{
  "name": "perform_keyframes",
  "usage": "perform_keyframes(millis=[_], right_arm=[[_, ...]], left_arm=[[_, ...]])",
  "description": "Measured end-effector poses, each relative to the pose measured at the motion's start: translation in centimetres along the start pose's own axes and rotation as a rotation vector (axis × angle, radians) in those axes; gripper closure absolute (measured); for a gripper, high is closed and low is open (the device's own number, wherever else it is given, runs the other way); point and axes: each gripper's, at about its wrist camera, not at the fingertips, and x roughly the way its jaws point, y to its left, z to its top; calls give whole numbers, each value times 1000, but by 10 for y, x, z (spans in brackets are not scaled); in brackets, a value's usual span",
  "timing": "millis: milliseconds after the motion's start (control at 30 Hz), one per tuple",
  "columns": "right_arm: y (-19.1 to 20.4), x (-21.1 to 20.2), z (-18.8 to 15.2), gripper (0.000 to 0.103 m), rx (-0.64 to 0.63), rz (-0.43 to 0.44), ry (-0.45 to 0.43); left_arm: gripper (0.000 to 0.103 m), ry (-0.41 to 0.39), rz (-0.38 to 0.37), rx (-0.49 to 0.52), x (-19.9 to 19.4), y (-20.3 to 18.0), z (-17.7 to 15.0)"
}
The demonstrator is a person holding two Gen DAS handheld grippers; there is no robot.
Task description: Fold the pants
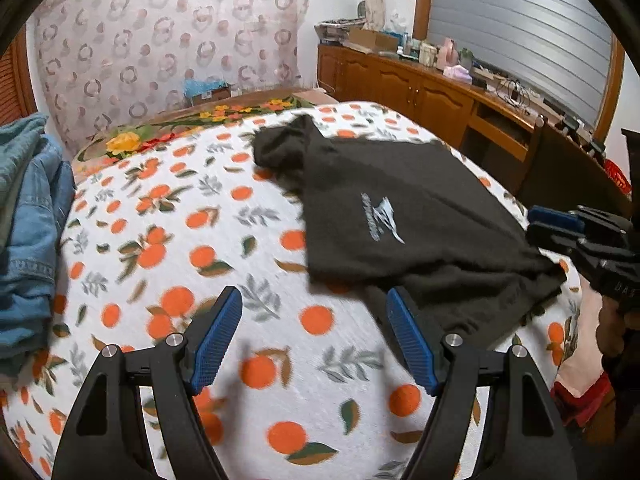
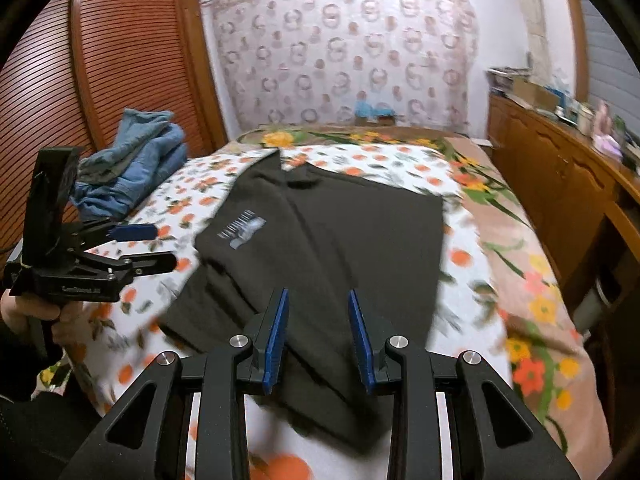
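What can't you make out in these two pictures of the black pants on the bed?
- Logo wording on the black pants: motion blur and small size in both wrist views.
- Pants' near edge: the right gripper, jaws open, covers it in its own view.
- Denim pile: cut off by the left view's edge, so the number of garments is unclear.
- Items on the wooden sideboard: too small and blurred.

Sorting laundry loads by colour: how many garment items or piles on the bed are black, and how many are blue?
Black: 1, the black pants with a printed logo.
Blue: 1, the pile of blue denim clothes; pieces within it cannot be counted.
Total: 2
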Motion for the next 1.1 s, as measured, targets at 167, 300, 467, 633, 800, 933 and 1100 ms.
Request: perform_keyframes(millis=[167,300,467,633,800,933,1100], right_arm=[[22,31,21,71,-57,77,19],[38,60,37,71,-99,131,48],[53,93,52,72,-140,188,83],[60,121,53,72,-164,230,146],[66,143,55,72,-185,232,187],[73,154,54,78,-213,217,211],[73,161,55,100,-223,199,221]], left_arm=[[27,-19,6,-17,-4,20,12],[27,-32,16,-32,-7,40,18],[27,-36,26,-40,-4,61,21],[27,-25,19,-55,2,74,20],[27,-15,13,-61,6,80,19],[27,-8,10,-58,9,82,19],[27,-5,1,-64,11,84,19]])
